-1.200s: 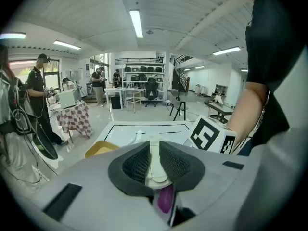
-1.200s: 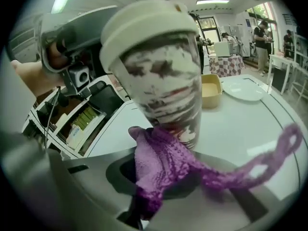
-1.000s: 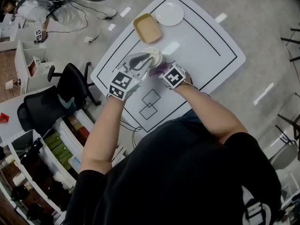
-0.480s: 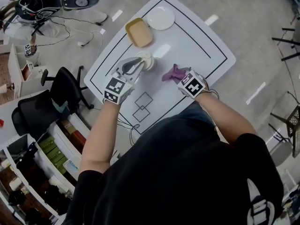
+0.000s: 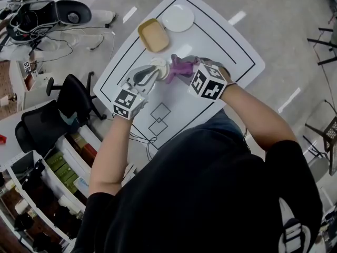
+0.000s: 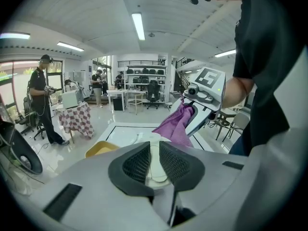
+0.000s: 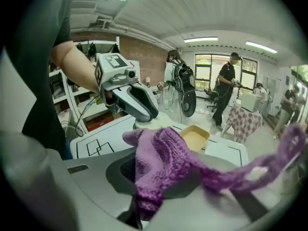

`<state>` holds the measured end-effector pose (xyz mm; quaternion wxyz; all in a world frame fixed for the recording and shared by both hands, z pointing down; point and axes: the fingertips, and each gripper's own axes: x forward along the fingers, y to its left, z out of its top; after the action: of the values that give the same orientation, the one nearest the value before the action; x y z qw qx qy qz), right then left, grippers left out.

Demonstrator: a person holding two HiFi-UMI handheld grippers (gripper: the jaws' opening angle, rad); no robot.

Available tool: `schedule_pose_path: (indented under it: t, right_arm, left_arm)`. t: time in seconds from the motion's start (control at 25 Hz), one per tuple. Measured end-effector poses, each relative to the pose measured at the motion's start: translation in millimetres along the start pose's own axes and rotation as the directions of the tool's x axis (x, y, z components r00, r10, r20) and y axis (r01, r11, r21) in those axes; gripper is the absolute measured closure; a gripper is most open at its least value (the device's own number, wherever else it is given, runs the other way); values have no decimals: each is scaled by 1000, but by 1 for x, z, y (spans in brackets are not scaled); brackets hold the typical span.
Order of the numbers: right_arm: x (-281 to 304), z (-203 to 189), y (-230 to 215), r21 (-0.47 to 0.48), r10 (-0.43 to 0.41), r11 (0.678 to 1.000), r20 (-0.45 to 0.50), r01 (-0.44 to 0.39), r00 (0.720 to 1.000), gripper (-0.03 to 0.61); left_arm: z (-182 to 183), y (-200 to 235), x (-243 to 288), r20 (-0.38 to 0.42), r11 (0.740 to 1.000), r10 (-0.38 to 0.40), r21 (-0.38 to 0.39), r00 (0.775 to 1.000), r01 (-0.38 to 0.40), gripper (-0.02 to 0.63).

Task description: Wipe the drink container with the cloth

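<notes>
Head view: left tongs (image 5: 154,71) clamp the white drink container (image 5: 160,65); right tongs (image 5: 188,70) grip the purple cloth (image 5: 179,67). The container lies just left of the right tongs' tips, beside the cloth; contact cannot be told.

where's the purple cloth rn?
Head view, mid-table: the purple cloth is clamped in the right gripper. It sits just right of the white drink container held by the left gripper, nearer the person than the yellow tray.
</notes>
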<state>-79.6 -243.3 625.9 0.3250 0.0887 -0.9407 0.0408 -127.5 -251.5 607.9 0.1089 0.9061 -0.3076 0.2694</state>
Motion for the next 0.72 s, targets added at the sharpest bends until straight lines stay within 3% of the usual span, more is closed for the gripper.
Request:
schedule_pose_path:
  t: [0.36, 0.72]
  right_arm:
    - [43, -26, 2, -195, 24, 980, -95, -43, 995, 502]
    - [107, -100, 0, -205, 83, 968, -278, -144, 957, 500]
  left_arm:
    - [0, 2, 4, -12, 1000, 10, -6, 1000, -10, 538]
    - [2, 5, 8, -49, 999, 19, -33, 999, -21, 540]
